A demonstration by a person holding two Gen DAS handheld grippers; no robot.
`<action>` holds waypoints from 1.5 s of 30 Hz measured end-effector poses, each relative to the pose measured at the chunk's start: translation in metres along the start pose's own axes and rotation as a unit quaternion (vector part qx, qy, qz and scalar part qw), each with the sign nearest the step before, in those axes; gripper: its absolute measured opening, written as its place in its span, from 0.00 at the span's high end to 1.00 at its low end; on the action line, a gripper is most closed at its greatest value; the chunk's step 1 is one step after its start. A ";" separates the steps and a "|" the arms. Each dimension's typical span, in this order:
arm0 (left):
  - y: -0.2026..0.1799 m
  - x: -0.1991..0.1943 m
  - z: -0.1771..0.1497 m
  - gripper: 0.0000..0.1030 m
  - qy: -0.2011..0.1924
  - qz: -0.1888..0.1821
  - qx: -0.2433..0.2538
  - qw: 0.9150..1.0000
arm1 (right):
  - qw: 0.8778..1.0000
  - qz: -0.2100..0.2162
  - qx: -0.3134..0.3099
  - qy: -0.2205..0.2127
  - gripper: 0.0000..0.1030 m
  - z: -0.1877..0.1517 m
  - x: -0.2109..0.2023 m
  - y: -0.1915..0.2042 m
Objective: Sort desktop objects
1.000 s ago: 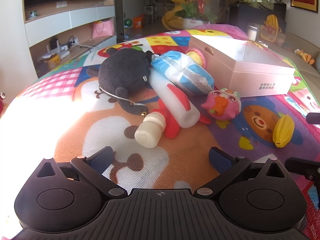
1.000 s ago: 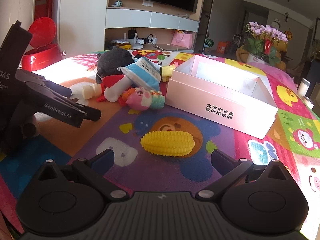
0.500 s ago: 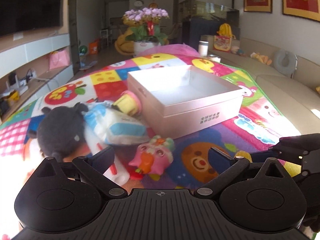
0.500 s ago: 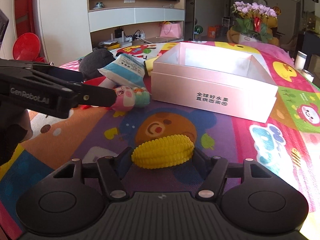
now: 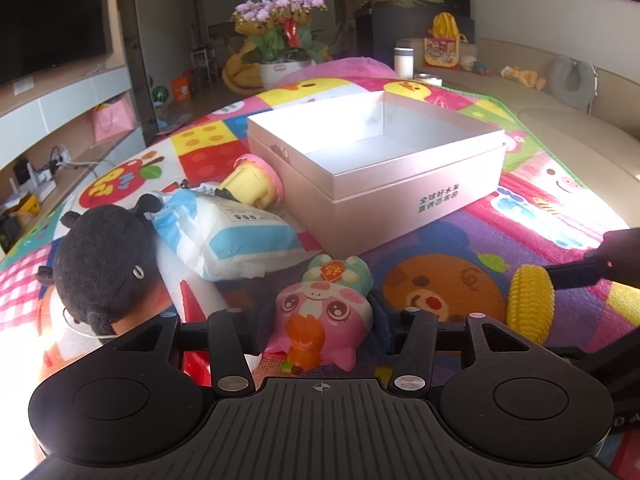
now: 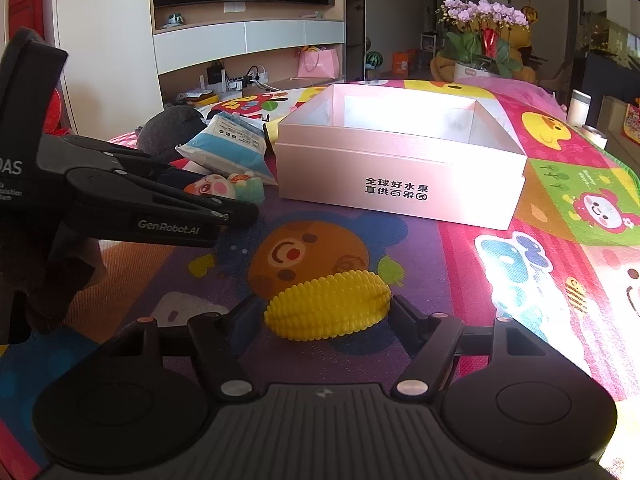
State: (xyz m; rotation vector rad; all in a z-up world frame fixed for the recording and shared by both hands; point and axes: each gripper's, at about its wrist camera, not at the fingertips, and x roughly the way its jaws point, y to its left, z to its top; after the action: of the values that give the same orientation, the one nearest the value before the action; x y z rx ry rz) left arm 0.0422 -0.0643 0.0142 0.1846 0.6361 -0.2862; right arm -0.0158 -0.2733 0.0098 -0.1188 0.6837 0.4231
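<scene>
My left gripper (image 5: pixel 320 320) is shut on a pink squishy animal toy (image 5: pixel 320 322), which also shows in the right wrist view (image 6: pixel 224 189). My right gripper (image 6: pixel 326 312) is shut on a yellow toy corn (image 6: pixel 328 306), seen from the side in the left wrist view (image 5: pixel 530 306). An open, empty pink box (image 5: pixel 380 176) stands beyond both toys on the colourful mat; it also shows in the right wrist view (image 6: pixel 400 160). The left gripper body (image 6: pixel 120 200) reaches in from the left of the right wrist view.
A black plush (image 5: pixel 100 264), a blue-and-white tissue pack (image 5: pixel 224 236), a white bottle (image 5: pixel 192 292) partly under them and a small yellow-pink toy (image 5: pixel 252 182) lie left of the box. The cartoon mat (image 6: pixel 560 200) covers the table. A flower pot (image 5: pixel 280 40) stands beyond.
The left gripper moved in and closed on the pink squishy toy. The right gripper keeps its hold on the corn, which it closed on half a second earlier.
</scene>
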 end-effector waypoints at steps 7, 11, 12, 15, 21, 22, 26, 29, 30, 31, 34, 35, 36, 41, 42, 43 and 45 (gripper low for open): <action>-0.013 -0.041 -0.023 0.48 0.018 -0.041 0.013 0.999 | 1.000 -0.001 -0.003 0.000 0.32 0.001 0.000 0.001; -0.022 -0.056 -0.033 0.48 0.025 -0.053 0.023 0.998 | 1.000 -0.003 -0.012 0.009 0.37 0.001 -0.006 0.004; -0.025 -0.059 -0.034 0.48 0.023 -0.055 0.027 0.998 | 1.000 -0.003 -0.015 0.012 0.37 0.000 -0.009 0.004; -0.027 -0.069 -0.031 0.48 0.011 -0.061 0.031 0.998 | 0.999 -0.004 -0.035 0.014 0.37 0.000 -0.026 0.009; -0.020 -0.074 0.029 0.48 -0.082 -0.057 0.015 0.995 | 0.996 -0.042 -0.065 -0.036 0.37 0.016 -0.073 0.001; -0.017 -0.071 0.043 0.48 -0.100 -0.056 0.007 0.993 | 0.995 -0.053 -0.066 -0.049 0.37 0.022 -0.076 -0.002; -0.004 -0.049 0.120 0.34 -0.167 -0.055 -0.026 0.984 | 0.984 -0.105 -0.091 -0.107 0.37 0.056 -0.070 -0.007; 0.006 -0.033 0.161 0.07 -0.186 -0.029 -0.039 0.981 | 0.971 -0.148 -0.096 -0.164 0.36 0.088 -0.050 -0.011; 0.011 -0.032 0.168 0.07 -0.183 -0.019 -0.044 0.982 | 0.967 -0.158 -0.097 -0.175 0.27 0.098 -0.040 -0.012; 0.017 -0.034 0.169 0.07 -0.181 -0.013 -0.049 0.982 | 0.966 -0.162 -0.099 -0.175 0.22 0.106 -0.030 -0.015; 0.037 -0.043 0.148 0.03 -0.177 0.010 -0.066 0.982 | 0.970 -0.149 -0.097 -0.164 0.20 0.111 -0.014 -0.026; 0.042 -0.045 0.136 0.03 -0.169 0.018 -0.068 0.983 | 0.973 -0.144 -0.088 -0.158 0.18 0.110 -0.009 -0.032; 0.047 -0.045 0.123 0.03 -0.158 0.024 -0.068 0.985 | 0.976 -0.138 -0.071 -0.150 0.16 0.107 -0.004 -0.039; 0.062 -0.044 0.052 0.02 -0.085 0.033 -0.077 0.993 | 0.987 -0.131 0.022 -0.095 0.15 0.092 0.031 -0.068; 0.065 -0.046 0.038 0.02 -0.073 0.035 -0.081 0.993 | 0.986 -0.134 0.028 -0.093 0.15 0.089 0.037 -0.071; 0.067 -0.047 0.028 0.02 -0.064 0.036 -0.086 0.994 | 0.986 -0.133 0.036 -0.092 0.15 0.089 0.041 -0.075; 0.075 -0.055 0.001 0.02 -0.046 0.038 -0.103 0.993 | 0.985 -0.128 0.066 -0.092 0.15 0.093 0.053 -0.086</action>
State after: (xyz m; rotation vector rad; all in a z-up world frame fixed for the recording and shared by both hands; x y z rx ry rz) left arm 0.0242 0.0174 0.0544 -0.0035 0.5621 -0.1527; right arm 0.1115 -0.3113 0.0450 -0.0405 0.5043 0.1390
